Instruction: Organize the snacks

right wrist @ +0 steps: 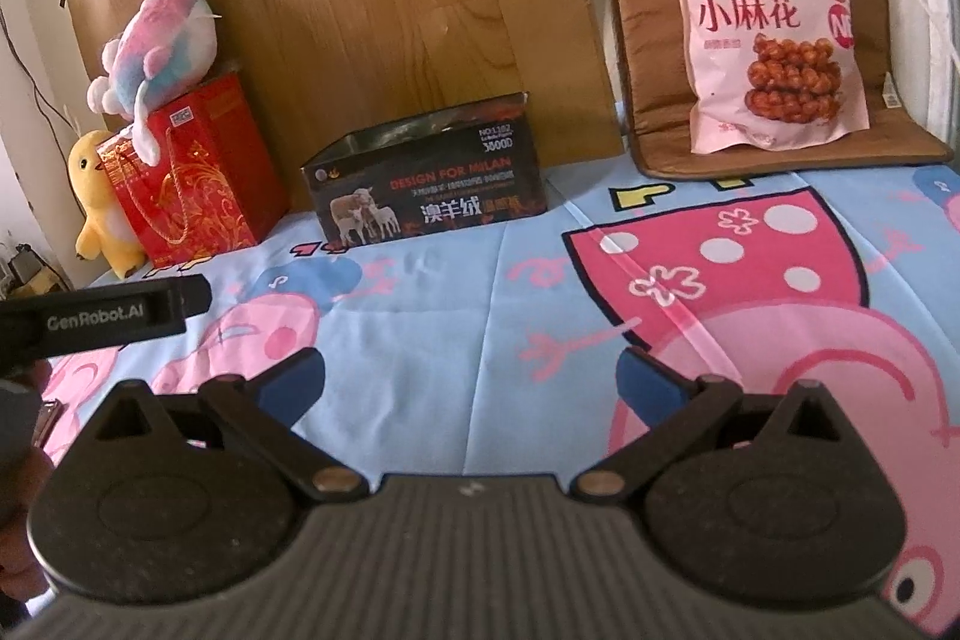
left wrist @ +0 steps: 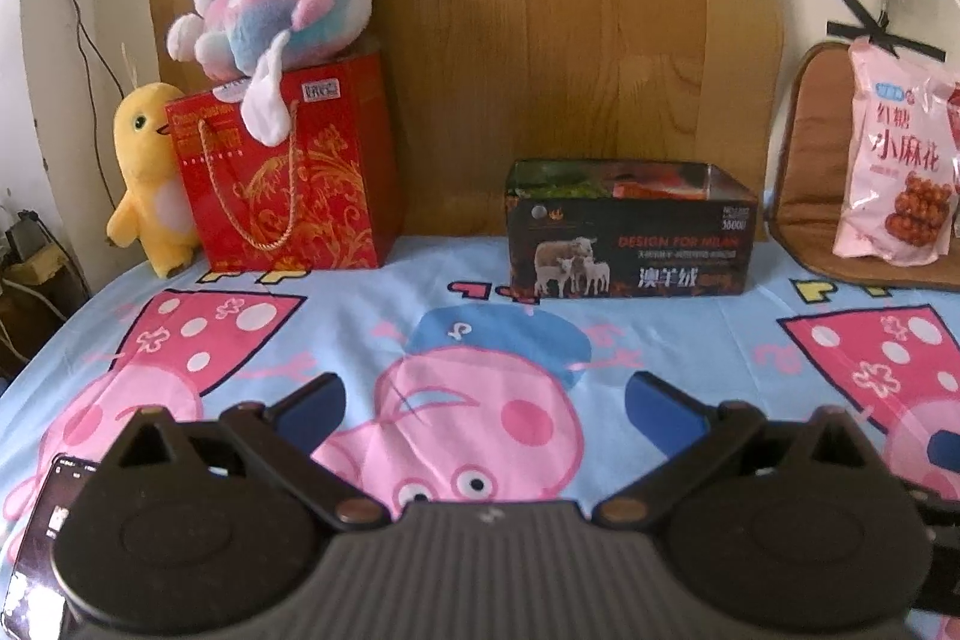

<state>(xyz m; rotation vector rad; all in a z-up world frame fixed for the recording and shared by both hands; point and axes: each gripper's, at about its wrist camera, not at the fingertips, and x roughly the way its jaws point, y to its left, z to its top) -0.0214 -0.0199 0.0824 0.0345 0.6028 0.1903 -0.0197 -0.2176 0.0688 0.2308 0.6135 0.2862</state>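
Pink snack bag (right wrist: 774, 34) is leaning upright on the brown cushion (right wrist: 660, 142) at the far right of the bed, well apart from the open black box (right wrist: 432, 184) in the middle. Both claws, left claw (left wrist: 485, 406) and right claw (right wrist: 474, 376), are spread wide and empty. I'd pinch the bag near its top edge with the right one so it doesn't flop.

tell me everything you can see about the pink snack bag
The pink snack bag is a glossy, sealed plastic pouch, puffy with contents. It bears large red Chinese characters, a small blue label near the top, a red panel at its upper right, and a photo of brown twisted fried dough. It stands nearly upright, leaning back on a brown seat cushion propped against the wall at the bed's far right. Neither pair of tongs touches it.
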